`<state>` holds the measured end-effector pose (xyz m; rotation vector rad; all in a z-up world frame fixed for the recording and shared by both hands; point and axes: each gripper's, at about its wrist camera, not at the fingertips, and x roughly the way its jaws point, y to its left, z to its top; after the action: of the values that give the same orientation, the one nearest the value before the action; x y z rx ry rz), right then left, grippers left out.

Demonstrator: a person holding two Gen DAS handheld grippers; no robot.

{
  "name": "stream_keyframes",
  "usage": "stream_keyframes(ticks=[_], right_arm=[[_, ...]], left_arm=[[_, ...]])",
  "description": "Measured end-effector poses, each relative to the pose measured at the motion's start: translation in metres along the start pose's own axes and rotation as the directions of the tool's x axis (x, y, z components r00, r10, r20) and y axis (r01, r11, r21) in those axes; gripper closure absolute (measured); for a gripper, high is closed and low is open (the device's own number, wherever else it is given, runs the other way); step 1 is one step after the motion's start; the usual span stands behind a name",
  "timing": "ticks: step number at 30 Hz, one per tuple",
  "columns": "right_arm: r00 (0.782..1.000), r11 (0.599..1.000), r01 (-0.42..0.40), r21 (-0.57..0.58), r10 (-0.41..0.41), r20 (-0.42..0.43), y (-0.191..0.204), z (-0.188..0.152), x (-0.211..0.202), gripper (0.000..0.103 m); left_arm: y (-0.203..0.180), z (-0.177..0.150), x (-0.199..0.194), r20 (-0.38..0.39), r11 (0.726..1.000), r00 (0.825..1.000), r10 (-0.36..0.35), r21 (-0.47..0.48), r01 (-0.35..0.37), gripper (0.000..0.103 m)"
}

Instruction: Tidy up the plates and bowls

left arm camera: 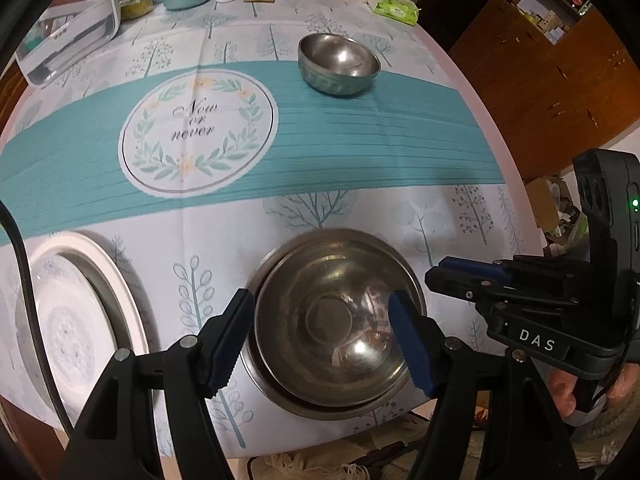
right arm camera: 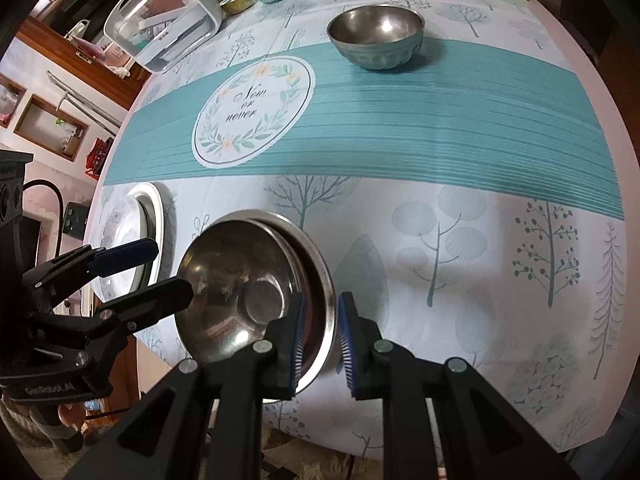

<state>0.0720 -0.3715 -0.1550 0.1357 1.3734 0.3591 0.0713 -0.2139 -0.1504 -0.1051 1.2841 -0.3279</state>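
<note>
At the near edge of the table [left arm camera: 360, 208], two steel plates are nested: the upper steel plate [left arm camera: 332, 320] sits in the lower steel plate [right arm camera: 326, 280]. My left gripper [left arm camera: 320, 340] hangs spread wide above them, grasping nothing. My right gripper [right arm camera: 320, 340] straddles the stack's right rim, jaws narrowly apart, not clenched. Left of the stack lies a white plate [left arm camera: 80, 320]. Far across the teal band stands a small steel bowl [left arm camera: 338, 64].
</note>
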Motion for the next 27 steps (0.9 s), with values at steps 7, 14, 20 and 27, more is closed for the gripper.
stream_keyframes(ticks=[7,14,20,27], right_arm=[[0.998,1.000,0.024,0.003,-0.024,0.053,-0.005,0.022,-0.014,0.086],[0.990,0.998,0.054,0.018,-0.056,0.131,-0.013,0.062,-0.035,0.086],[0.975,0.995,0.079,0.056,-0.089,0.205,-0.020,0.105,-0.052,0.084],[0.963,0.988,0.079,0.135,-0.111,0.246,-0.039,0.153,-0.050,0.070]], left_arm=[[0.003,0.033,-0.018,0.057,0.998,0.998,0.038,0.053,-0.041,0.035],[0.007,0.087,-0.038,0.150,0.993,0.987,0.065,0.093,-0.079,0.030],[0.002,0.143,-0.042,0.214,0.985,0.975,0.061,0.144,-0.094,0.019],[0.006,0.207,-0.010,0.202,0.985,0.978,0.053,0.148,-0.084,0.019]])
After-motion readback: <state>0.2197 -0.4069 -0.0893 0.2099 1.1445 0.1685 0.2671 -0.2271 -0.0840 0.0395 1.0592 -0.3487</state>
